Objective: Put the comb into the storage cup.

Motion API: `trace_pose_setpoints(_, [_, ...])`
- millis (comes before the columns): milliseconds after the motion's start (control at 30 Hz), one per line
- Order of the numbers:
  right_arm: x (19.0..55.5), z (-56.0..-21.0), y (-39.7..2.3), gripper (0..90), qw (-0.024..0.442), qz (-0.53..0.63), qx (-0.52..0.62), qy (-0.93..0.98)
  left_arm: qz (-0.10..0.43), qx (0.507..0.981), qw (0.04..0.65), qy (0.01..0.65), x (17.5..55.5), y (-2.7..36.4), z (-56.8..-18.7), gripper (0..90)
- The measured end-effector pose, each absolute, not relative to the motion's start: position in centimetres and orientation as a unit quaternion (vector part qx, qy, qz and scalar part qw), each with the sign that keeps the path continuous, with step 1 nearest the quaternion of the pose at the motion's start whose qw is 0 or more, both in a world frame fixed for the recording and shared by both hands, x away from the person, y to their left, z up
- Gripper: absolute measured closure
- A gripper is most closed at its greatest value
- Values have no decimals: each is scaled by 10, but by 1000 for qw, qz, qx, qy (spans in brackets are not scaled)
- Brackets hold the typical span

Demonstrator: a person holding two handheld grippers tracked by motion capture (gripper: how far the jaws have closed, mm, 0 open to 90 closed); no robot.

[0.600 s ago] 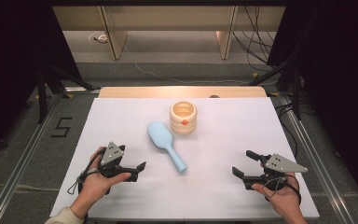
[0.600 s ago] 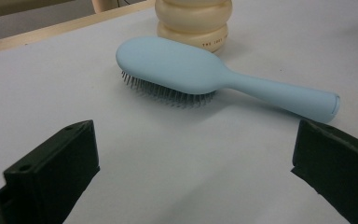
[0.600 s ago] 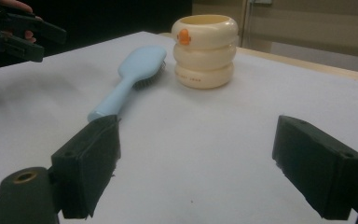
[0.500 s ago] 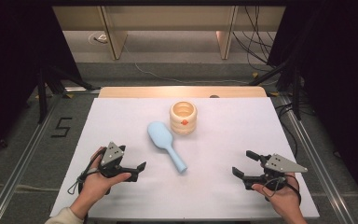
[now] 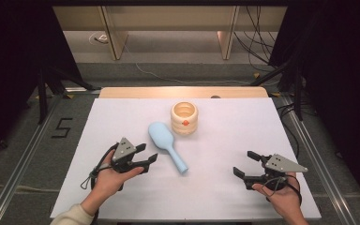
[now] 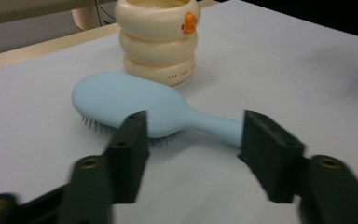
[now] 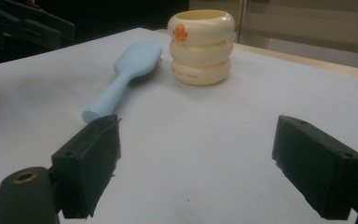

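Little has changed: the left claw (image 5: 146, 153) has crept toward the blue hairbrush (image 5: 167, 143), which lies just left of the cream cup (image 5: 184, 118); both claws stand open and empty, right claw (image 5: 245, 166) well right

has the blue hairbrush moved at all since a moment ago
No. In the high view the blue hairbrush lies bristles down with its head just left of the cream ringed cup, handle toward the near edge, as before. Neither gripper touches it.
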State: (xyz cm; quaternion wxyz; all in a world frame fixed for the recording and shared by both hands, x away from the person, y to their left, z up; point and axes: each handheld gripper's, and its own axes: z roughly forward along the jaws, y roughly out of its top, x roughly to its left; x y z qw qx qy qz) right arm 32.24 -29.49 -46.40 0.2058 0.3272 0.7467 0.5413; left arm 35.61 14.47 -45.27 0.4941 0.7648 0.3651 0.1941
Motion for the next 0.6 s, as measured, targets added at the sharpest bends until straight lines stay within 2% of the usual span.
trace_pose_setpoints(33, [322, -464, -295, 162, 207, 540, 326, 748, 191, 766, 493, 366, 358, 140, -453, 633])
trace_pose_setpoints(67, [322, -464, -295, 162, 207, 540, 326, 748, 186, 767, 491, 369, 360, 136, -453, 633])
trace_pose_setpoints(100, [322, -464, -295, 162, 206, 540, 326, 749, 175, 770, 485, 374, 364, 129, -453, 702])
trace_pose_setpoints(133, [322, -464, -295, 163, 207, 538, 325, 749, 169, 771, 483, 378, 368, 124, -453, 833])
trace_pose_setpoints(167, [322, -464, -295, 163, 207, 538, 325, 749, 163, 772, 480, 383, 371, 119, -453, 833])
trace_pose_setpoints(200, [322, -464, -296, 163, 206, 540, 325, 749, 152, 778, 470, 389, 377, 108, -455, 895])
trace_pose_setpoints(600, [322, -464, -297, 164, 202, 540, 325, 750, 120, 808, 422, 392, 407, 49, -464, 898])
